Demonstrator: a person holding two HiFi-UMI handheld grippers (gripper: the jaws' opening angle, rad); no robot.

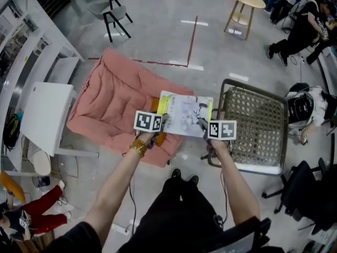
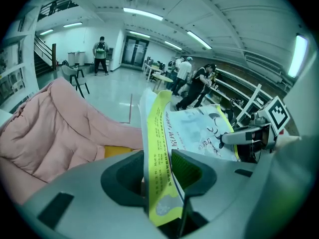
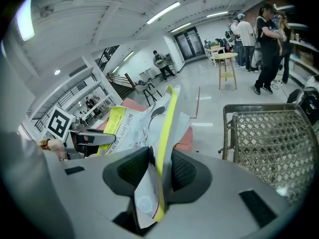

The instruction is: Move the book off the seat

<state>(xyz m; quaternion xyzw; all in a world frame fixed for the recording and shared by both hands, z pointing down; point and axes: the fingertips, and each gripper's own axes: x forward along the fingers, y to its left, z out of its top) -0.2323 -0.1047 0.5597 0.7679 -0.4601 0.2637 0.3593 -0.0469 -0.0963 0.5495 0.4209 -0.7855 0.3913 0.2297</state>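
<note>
You are in black clothes (image 1: pixel 181 210) and black shoes (image 1: pixel 176 173), with a gold beaded bracelet (image 1: pixel 139 147) at your left wrist, and your grey left gripper (image 1: pixel 163 122) and right gripper (image 1: pixel 203 124) each bear a cube (image 1: pixel 148 121) of black-and-white square markers and trail a thin dark cable (image 1: pixel 131 199).

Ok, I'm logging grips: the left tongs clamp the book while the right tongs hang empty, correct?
No. The right tongs are not empty: they clamp the book's opposite edge, as the right gripper view shows. The left tongs do clamp the book.
</note>
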